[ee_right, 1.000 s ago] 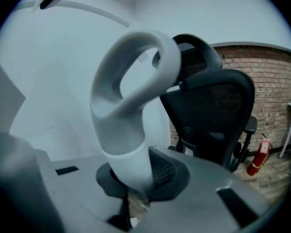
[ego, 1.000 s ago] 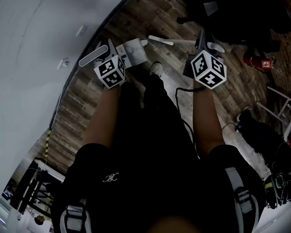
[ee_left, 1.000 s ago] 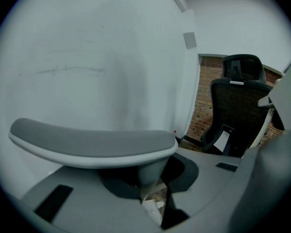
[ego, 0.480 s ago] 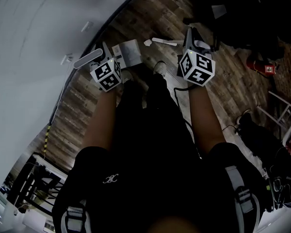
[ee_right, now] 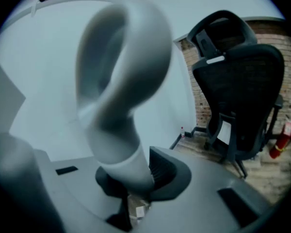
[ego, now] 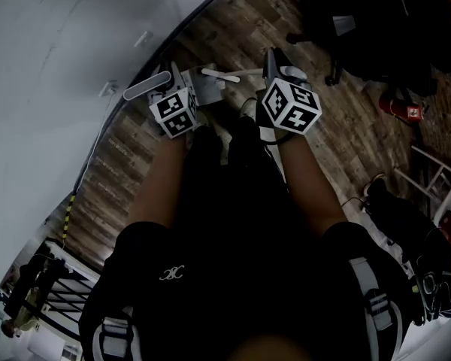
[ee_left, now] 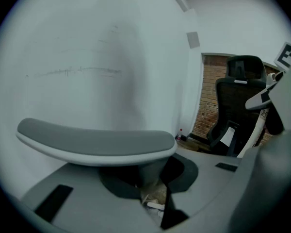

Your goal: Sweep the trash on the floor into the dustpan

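In the head view my left gripper (ego: 177,89) is shut on the long grey handle (ego: 146,86) of a grey dustpan (ego: 205,90) near the wall. The left gripper view shows that handle (ee_left: 97,142) lying across the jaws, with bits of paper trash (ee_left: 154,200) on the floor below the gap. My right gripper (ego: 274,65) is shut on a white broom handle (ego: 224,74) that points left, towards the dustpan. In the right gripper view the broom's looped grip (ee_right: 121,76) rises from the jaws, and a scrap of trash (ee_right: 137,210) shows beneath.
A white wall (ego: 60,51) runs along the left of the wood floor (ego: 346,138). A black office chair (ee_right: 242,91) stands ahead on the right, with a red fire extinguisher (ego: 403,110) beyond it. The person's shoe (ego: 245,107) is between the grippers.
My right gripper has moved left, closer to the left one, and the broom handle has swung left with it. The left gripper and dustpan shifted slightly.
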Tool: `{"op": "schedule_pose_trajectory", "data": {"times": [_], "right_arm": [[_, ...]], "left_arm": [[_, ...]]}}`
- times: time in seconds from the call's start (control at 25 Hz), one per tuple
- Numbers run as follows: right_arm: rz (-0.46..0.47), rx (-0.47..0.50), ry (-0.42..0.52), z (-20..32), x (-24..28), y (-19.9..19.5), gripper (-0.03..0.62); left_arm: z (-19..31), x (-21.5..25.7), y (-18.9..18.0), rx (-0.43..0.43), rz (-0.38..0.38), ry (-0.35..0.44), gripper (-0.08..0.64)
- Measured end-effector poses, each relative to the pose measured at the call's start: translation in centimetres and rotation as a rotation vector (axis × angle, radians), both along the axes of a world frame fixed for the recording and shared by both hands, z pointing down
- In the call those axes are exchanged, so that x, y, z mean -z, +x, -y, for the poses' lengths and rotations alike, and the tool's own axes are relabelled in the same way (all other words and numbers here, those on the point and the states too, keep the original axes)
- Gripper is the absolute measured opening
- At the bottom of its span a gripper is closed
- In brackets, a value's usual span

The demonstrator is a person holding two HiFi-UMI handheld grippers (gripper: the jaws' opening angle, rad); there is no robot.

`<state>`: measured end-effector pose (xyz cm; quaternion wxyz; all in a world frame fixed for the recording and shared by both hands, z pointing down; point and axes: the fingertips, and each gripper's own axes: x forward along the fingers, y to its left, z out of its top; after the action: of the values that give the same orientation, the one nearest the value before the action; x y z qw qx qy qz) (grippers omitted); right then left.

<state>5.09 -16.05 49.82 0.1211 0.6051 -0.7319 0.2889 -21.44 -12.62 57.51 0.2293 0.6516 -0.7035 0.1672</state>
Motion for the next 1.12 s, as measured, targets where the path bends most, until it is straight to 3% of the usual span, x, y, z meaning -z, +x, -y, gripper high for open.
{"op": "schedule_pose_trajectory", "data": {"times": [0.2,0.36,0.52,0.68,0.88,1.12], "right_arm": [[0.106,-0.233,-0.092,-0.8,-0.6,3.2,0.058],[0.122,-0.369,-0.086,-3.0,0.1,6.5,0.058],[0.121,-0.43,-0.028,-6.1,3.0,8.7,0.057],[0.081,-0.429,0.041,-9.4,6.5,9.8,0.054],[0.022,-0.431,0.121,-12.8,10.5,12.0,0.051],[-0.06,-0.488,0.206,-16.7,14.7,17.6,0.049]], "left_arm": [[-0.1,0.1,-0.6,-0.038,-0.031,0.01,0.066],[0.1,0.0,-1.2,-0.08,-0.054,0.01,0.066],[0.5,0.0,-1.4,-0.106,-0.096,-0.015,0.078],[1.0,0.7,-0.2,-0.195,-0.098,-0.019,0.08],[1.0,4.2,4.4,-0.327,-0.072,-0.003,0.078],[0.3,10.7,14.6,-0.544,-0.021,0.054,0.074]]}}
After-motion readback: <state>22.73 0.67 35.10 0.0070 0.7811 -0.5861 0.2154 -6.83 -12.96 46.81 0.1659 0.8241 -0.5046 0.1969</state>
